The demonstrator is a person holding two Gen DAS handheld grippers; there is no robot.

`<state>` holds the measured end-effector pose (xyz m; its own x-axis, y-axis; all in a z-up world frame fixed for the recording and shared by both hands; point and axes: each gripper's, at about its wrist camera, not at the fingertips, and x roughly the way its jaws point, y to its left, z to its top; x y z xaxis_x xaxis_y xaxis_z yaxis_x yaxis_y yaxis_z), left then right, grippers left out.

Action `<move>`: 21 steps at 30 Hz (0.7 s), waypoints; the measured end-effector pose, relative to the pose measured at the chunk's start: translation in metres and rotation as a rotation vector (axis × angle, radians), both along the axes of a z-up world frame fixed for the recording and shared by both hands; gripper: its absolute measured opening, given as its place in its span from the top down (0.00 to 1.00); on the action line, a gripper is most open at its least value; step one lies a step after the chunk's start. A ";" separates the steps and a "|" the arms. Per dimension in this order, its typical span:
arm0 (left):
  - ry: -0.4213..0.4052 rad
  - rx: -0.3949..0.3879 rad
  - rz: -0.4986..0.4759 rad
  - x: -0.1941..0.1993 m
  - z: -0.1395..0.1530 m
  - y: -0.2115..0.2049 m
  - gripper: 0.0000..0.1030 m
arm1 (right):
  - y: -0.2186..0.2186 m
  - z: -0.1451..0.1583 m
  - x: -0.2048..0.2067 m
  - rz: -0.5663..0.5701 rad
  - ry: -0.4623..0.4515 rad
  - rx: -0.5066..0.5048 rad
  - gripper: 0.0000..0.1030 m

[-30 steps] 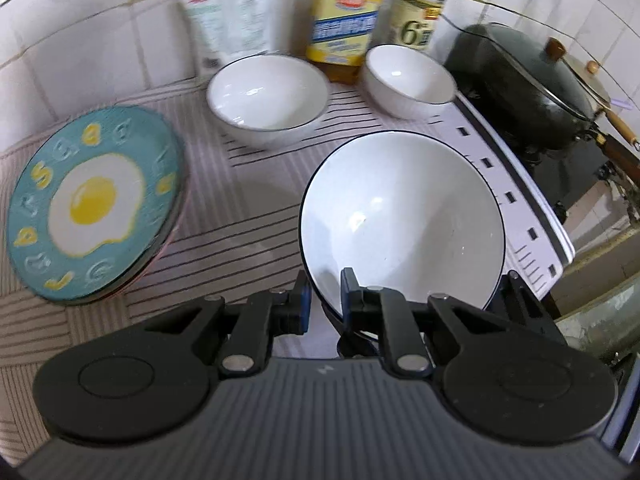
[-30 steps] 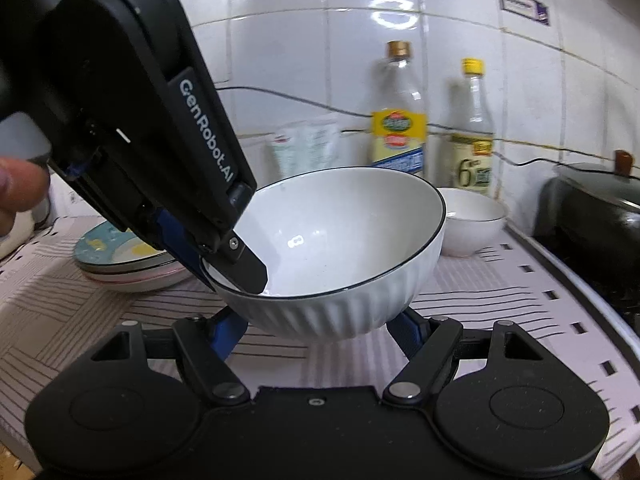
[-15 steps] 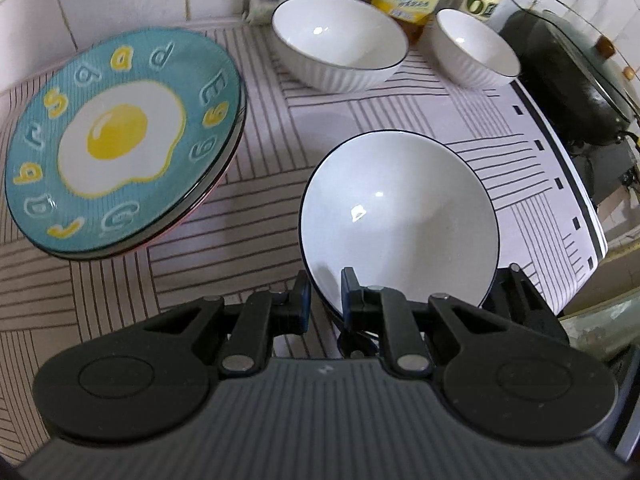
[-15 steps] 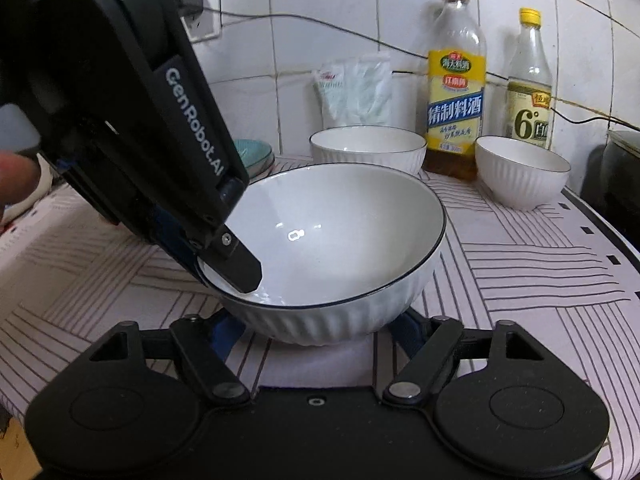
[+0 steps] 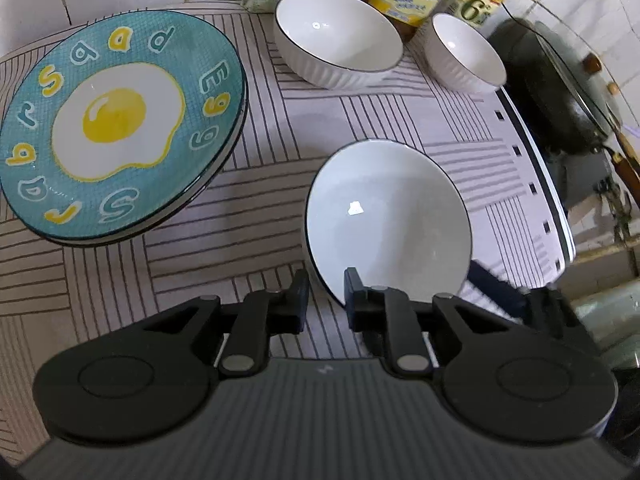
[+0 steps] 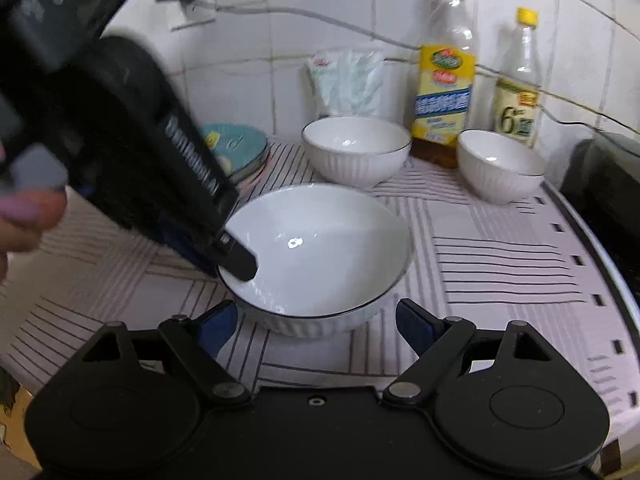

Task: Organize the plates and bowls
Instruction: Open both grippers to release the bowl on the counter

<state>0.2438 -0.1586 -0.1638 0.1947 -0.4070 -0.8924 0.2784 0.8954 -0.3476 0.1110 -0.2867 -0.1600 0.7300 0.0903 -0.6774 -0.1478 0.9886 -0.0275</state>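
A white bowl with a dark rim [image 5: 388,220] [image 6: 320,256] rests on the striped cloth. My left gripper [image 5: 326,300] [image 6: 236,264] straddles its near rim with the fingers slightly apart, one inside and one outside. My right gripper [image 6: 316,320] is open, its blue-padded fingers either side of the bowl and clear of it. A second large white bowl [image 5: 338,38] [image 6: 356,148] and a small white bowl [image 5: 464,52] [image 6: 500,164] stand at the back. A teal fried-egg plate [image 5: 120,120] [image 6: 236,148] tops a stack at the left.
Two bottles [image 6: 444,72] [image 6: 518,80] and a white packet [image 6: 348,80] stand against the tiled wall. A dark wok with a glass lid [image 5: 560,88] sits on the stove at the right. The cloth's right edge [image 5: 536,184] borders the stove.
The bowl has gone down onto the cloth. My left gripper's fingers have parted at its rim, and my right gripper has drawn back and opened wider.
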 end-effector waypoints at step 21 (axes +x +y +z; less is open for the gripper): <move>-0.169 -0.019 0.027 0.027 0.070 0.047 0.60 | -0.037 0.078 0.043 -0.265 0.103 0.260 0.41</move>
<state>0.2705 -0.1116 -0.0939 0.3524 -0.4162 -0.8382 0.3107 0.8969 -0.3147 0.1539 -0.3238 -0.0824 0.6807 0.0861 -0.7275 0.1247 0.9650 0.2309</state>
